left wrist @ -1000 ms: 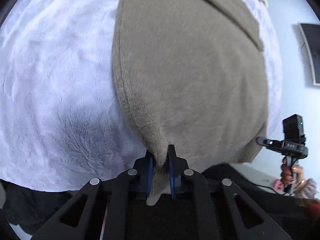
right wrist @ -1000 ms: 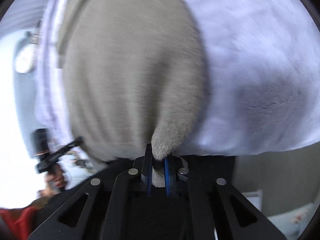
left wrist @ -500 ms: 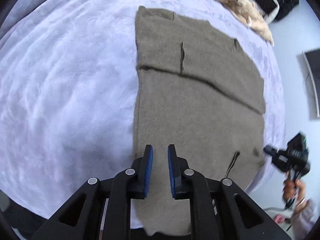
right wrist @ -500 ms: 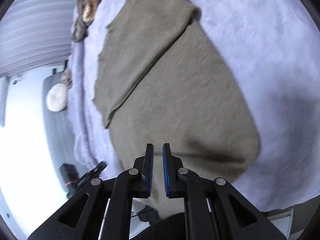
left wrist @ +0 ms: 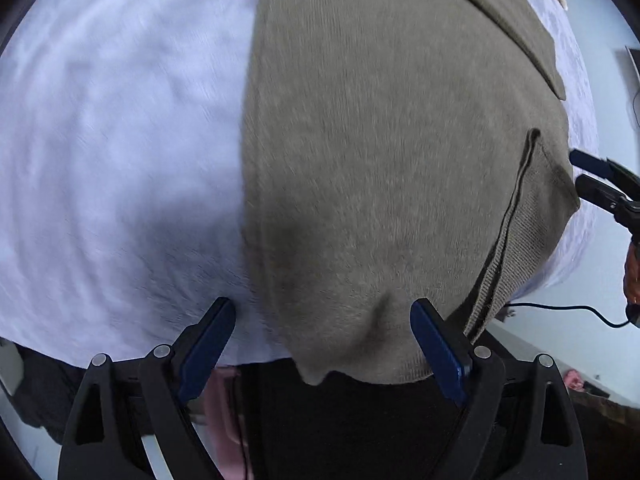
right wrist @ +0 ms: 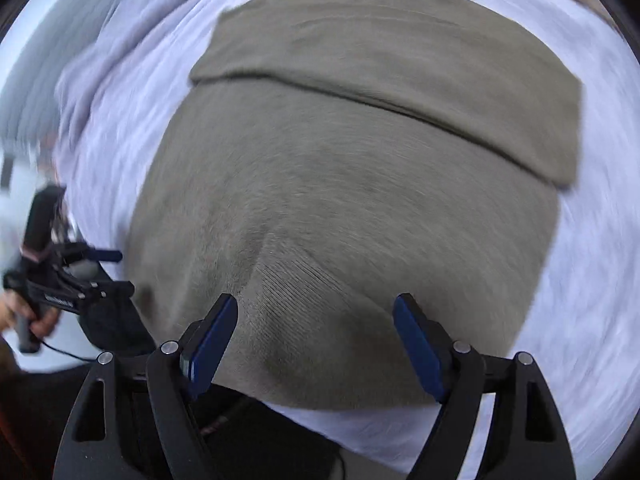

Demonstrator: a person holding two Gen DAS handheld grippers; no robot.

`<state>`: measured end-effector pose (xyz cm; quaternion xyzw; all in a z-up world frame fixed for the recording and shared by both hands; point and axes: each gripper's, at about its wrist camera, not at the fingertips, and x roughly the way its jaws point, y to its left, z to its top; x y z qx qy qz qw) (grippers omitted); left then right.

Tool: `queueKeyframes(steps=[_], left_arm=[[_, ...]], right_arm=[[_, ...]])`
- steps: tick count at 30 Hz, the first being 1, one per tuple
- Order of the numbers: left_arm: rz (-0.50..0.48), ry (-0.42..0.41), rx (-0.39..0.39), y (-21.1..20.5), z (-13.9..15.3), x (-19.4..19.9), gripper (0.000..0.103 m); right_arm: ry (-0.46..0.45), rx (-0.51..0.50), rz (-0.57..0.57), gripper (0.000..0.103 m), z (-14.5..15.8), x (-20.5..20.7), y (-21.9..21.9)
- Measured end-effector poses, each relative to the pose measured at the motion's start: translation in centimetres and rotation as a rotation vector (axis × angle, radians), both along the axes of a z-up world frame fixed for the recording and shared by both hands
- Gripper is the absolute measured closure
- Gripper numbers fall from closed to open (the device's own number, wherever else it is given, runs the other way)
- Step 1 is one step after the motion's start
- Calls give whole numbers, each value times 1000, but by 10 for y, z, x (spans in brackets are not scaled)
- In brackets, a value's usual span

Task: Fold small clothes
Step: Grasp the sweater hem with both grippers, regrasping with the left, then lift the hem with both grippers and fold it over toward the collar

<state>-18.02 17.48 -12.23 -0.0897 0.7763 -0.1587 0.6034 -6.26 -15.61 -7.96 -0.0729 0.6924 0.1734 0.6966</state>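
both tools spread wide, gripping nothing: left tool (left wrist: 322,320) and right tool (right wrist: 314,316) sit low over the near hem of the olive sweater (left wrist: 380,160), lying flat on the fuzzy white bed cover (left wrist: 100,140)

The olive-grey sweater (left wrist: 392,152) is a soft, matt knit with a faintly fuzzy nap, and its hem band (right wrist: 296,280) shows fine ribbing. Under it, the lavender blanket (left wrist: 112,152) looks plush and fleecy, its pile brushed in swirls. The left gripper (left wrist: 324,344) and right gripper (right wrist: 314,340) have matt black plastic arms, small shiny metal pins, and smooth blue pads (left wrist: 206,348) on the fingers.
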Motion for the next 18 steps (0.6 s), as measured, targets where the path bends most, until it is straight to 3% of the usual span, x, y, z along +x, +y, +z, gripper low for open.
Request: queueKeyframes(steps=[2,4,5,6,8,13,16,18], left_arm=[[10,1,11,-7,-7,1,22],[-20,-10,50,-11,-9,-2,65],[-28,-16,34,-10,-8,-2,76],[-15,-18,-10,-6,-4,-2,89],[28,-27,-85,5,8,-1,89],[93,-119,-200,20,53,31,89],[137,-206,-228,21,75,75,89],[157,-282,-201,20,86,109,89]], right_arm=[[65,-35,63,23,-22,8,17],[141,-102,99,65,-42,18,29],[150,-121,118,96,-43,15,33],[119,-126,145,96,-36,10,36],[51,-133,162,96,-16,4,38],[-140,-125,5,96,50,25,10],[-233,-134,-127,96,74,52,-28],[-256,-134,-224,96,78,70,-50]])
